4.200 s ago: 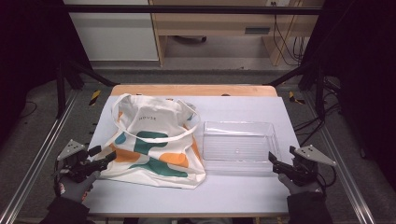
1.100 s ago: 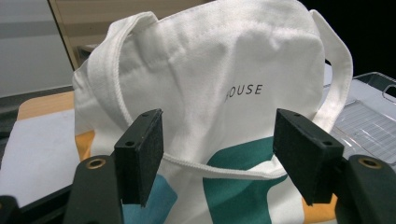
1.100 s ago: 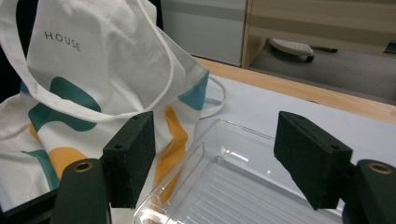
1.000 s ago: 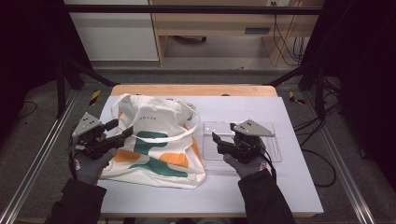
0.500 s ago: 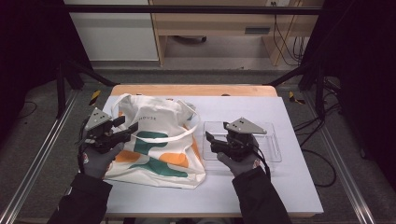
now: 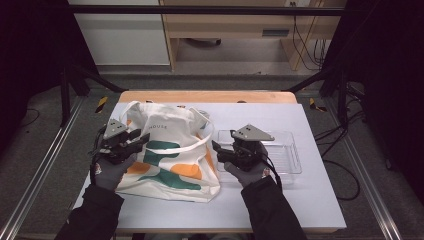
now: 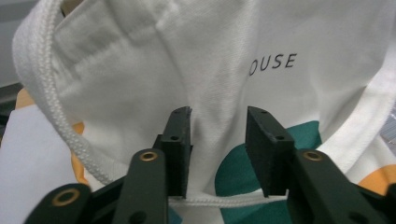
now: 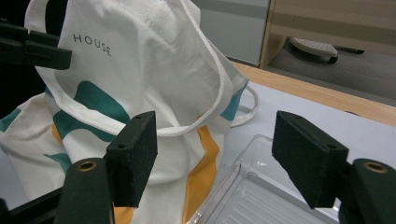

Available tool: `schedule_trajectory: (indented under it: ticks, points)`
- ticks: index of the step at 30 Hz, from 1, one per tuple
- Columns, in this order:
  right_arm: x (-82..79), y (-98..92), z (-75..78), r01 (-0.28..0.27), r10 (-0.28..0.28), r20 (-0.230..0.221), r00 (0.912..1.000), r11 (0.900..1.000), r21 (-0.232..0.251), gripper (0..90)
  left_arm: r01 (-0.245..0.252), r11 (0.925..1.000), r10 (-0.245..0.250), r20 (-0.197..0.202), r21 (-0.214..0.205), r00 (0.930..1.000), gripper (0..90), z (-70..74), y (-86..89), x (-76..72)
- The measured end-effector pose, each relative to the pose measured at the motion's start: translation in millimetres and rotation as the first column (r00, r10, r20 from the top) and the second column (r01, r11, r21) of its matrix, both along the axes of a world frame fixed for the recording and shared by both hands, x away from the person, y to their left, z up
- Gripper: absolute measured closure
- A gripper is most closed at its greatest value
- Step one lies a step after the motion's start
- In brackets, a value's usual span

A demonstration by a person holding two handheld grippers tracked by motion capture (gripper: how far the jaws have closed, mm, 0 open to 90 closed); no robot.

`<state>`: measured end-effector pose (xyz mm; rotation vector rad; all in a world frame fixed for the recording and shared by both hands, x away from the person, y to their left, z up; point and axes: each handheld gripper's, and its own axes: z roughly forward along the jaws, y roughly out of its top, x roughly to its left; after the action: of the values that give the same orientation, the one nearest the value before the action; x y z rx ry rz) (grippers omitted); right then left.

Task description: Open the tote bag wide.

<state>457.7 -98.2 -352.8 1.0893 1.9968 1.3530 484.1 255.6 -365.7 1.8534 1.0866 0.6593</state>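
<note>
Tote bag (image 6: pixel 167 150) lies flat on the left half of the desk (image 6: pixel 310 200), its top toward the far edge and its bottom hem toward the near edge. White cloth, green and orange shapes, the word HOUSE printed near the top. One white strap (image 6: pixel 192 145) crosses the front of the bag in a loop; another loop lies out past its upper right corner.

Left gripper (image 6: pixel 137 140) — over the bag's left side, near the desk's left edge, pointing right across the cloth. In the left gripper view (image 7: pixel 218 154) the jaws stand partway apart, and they have just been closing. White bag cloth rises in the gap between them, with a strap running across below. Whether the pads (image 7: pixel 180 144) press on the cloth yet, I cannot tell.

Right gripper (image 6: pixel 216 149) — at the bag's right edge, above the left end of a clear plastic tray (image 6: pixel 287 155). The tray sits on the right half of the desk, just beside the bag. In the right gripper view (image 8: pixel 224 158) the jaws are wide apart and hold nothing — the bag's strap and orange stripe lie beyond the gap, and the tray's near corner (image 8: pixel 252 186) is below it.

Both hands wear grey gloves with dark sleeves.
</note>
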Motion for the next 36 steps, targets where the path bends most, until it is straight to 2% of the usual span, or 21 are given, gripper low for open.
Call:
schedule_trajectory:
  ticks: [2,3,6,10,20,30,32,36]
  points:
    - [1.3,2.5,-0.6,-0.005,0.005,-0.002,1.0,1.0,0.001,31.1,-0.001,1.0,0.001,-0.011,-0.004,0.9999,68.1,-1.7,1.1,0.7]
    - [1.3,2.5,-0.6,-0.005,0.005,-0.002,1.0,1.0,0.001,31.1,-0.004,0.9999,0.004,-0.016,-0.013,0.9999,68.1,-2.4,1.7,0.6]
    - [3.5,6.9,-0.1,-0.011,0.011,-0.001,0.9999,0.9999,0.004,31.3,-0.007,0.9997,0.006,-0.031,-0.023,0.9995,78.0,-4.4,3.1,0.2]
    - [4.4,11.4,1.6,-0.02,0.02,0.005,0.9998,0.9998,0.009,31.4,0.001,0.9995,-0.002,-0.033,-0.03,0.9994,84.6,-7.4,3.2,-2.2]
    - [14.7,38.4,7.1,-0.065,0.064,0.023,0.9977,0.9974,0.03,31.0,0.018,0.9991,-0.019,-0.028,-0.038,0.9994,86.9,-11.9,5.3,-8.4]
    - [29.2,60.1,10.9,-0.081,0.08,0.032,0.9963,0.9964,0.025,29.5,0.023,0.9989,-0.024,-0.026,-0.041,0.9994,87.1,-14.9,5.9,-13.1]
    - [34.1,67.0,9.6,-0.084,0.084,0.029,0.9961,0.9964,0.01,27.8,0.023,0.9989,-0.024,-0.026,-0.042,0.9994,87.1,-15.4,5.5,-13.2]
    - [39.2,72.3,7.1,-0.09,0.089,0.027,0.9956,0.9958,0.015,26.5,0.023,0.9988,-0.024,-0.027,-0.043,0.9993,87.2,-16.0,5.0,-13.6]
